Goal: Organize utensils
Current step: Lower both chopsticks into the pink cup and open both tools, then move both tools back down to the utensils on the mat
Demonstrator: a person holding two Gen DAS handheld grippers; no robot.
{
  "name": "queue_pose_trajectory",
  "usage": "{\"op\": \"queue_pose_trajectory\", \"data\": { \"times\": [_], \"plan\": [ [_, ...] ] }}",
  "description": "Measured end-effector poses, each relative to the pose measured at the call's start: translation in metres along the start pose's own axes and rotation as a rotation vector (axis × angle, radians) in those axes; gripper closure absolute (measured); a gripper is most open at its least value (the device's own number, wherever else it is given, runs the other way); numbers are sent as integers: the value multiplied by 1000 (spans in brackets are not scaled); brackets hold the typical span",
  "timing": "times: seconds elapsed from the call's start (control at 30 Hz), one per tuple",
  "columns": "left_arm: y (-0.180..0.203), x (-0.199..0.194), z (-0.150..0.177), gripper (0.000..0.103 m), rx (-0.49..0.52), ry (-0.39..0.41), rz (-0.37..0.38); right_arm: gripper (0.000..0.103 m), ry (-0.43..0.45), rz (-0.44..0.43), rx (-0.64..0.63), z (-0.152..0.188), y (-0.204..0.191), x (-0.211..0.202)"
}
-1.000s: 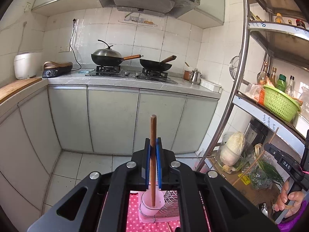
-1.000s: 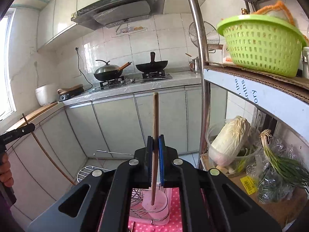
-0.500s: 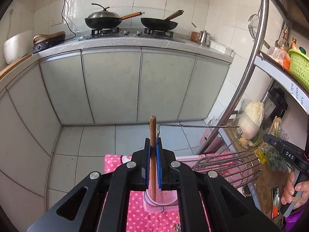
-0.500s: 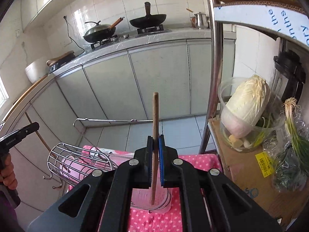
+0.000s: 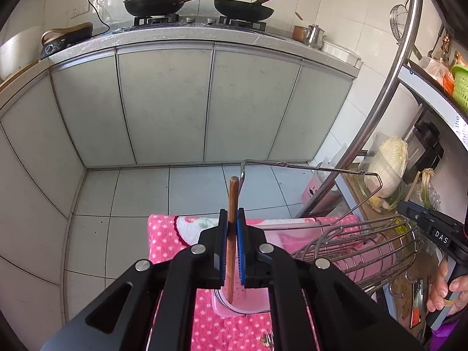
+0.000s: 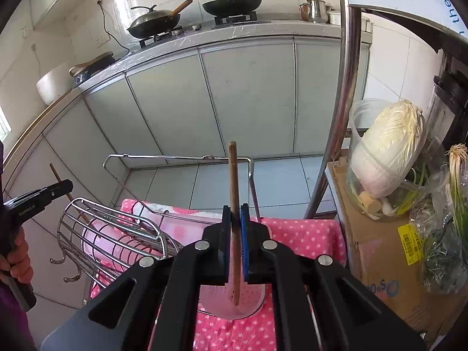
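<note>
Left wrist view: the left gripper (image 5: 231, 251), low centre of the frame, is pinching a brown wooden chopstick (image 5: 232, 201) between its blue pads. The stick stands nearly upright; its lower tip hangs over a pink cup (image 5: 242, 302) at the bottom centre, though contact with the cup cannot be told. The cup rests on a pink dotted cloth (image 5: 169, 234) covering the bench. A wire rack (image 5: 359, 245) lies tipped on its side at lower right.

Right wrist view: the right gripper (image 6: 236, 248) is likewise pressed on a second chopstick (image 6: 233, 175), slightly tilted, its lower tip over a perforated pink cup (image 6: 234, 301) at bottom centre. The rack (image 6: 117, 234) appears at lower left of this frame, the other gripper beyond it.

Handling, as a judgement: each stick looks light, stiff and slender, with a smooth surface that could pivot or slip between flat pads. A hold near the middle, as shown, seems best for keeping it upright while the tip is guided into the cup; a pinch near one end would probably let it swing.
</note>
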State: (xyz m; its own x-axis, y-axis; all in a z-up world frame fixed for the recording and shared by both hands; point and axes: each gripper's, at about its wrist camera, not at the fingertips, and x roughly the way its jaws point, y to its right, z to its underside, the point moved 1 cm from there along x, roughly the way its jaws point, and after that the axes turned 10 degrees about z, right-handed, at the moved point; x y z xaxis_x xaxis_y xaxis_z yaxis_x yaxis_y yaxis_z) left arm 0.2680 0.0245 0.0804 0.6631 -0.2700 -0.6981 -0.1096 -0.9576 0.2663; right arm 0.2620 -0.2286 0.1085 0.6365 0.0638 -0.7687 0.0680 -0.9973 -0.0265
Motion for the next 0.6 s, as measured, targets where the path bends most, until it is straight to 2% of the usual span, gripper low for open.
{"op": "queue_pose_trajectory", "data": {
  "times": [0.13, 0.2, 0.27, 0.33, 0.6],
  "plan": [
    [-2, 4, -1, 93, -39, -7, 19, 96, -12, 10, 4, 1, -2, 4],
    [-4, 2, -1, 85, -45, 1, 19, 95, -12, 17, 2, 2, 0, 5],
    [-5, -2, 0, 79, -45, 16, 24, 87, -1, 25, 1, 3, 1, 3],
    [-5, -8, 0, 77, -49, 33, 28, 77, 12, 19, 8, 2, 4, -2],
    [-5, -42, 5, 77, -48, 97, 32, 75, 82, 22, 21, 4, 13, -36]
  ]
}}
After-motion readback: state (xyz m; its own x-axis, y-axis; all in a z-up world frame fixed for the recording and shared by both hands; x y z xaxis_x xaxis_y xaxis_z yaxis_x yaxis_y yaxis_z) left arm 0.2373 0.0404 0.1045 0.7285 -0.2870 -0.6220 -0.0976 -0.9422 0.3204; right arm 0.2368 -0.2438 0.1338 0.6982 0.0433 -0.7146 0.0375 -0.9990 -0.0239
